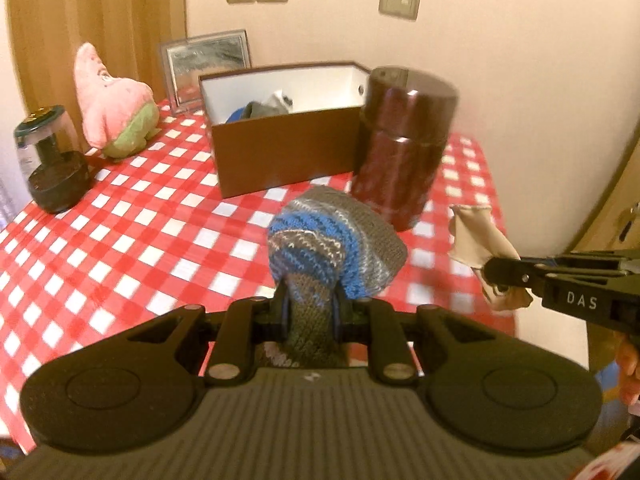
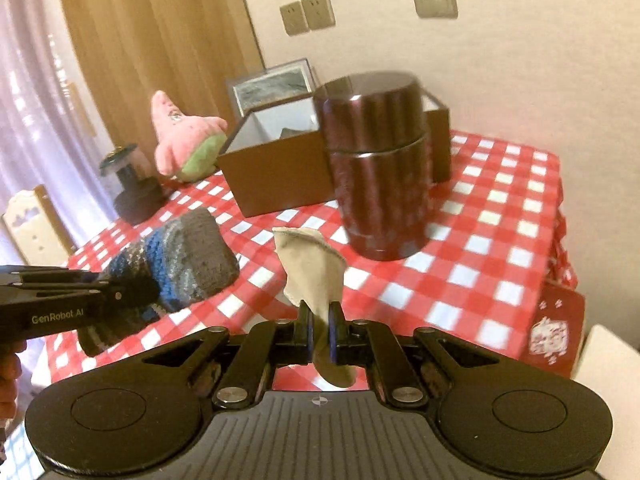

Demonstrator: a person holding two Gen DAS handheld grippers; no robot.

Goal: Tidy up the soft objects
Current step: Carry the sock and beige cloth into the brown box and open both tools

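On the checked table (image 1: 120,220): one box (image 1: 280,160), one canister (image 1: 400,152).

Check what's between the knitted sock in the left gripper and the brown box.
Nothing stands there: only bare checked tablecloth between the knitted sock and the brown box. The dark canister stands off to the right. Left wrist view shows it.

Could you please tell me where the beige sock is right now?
The beige sock is clamped in the right gripper, held above the checked tablecloth, in front of the dark canister.
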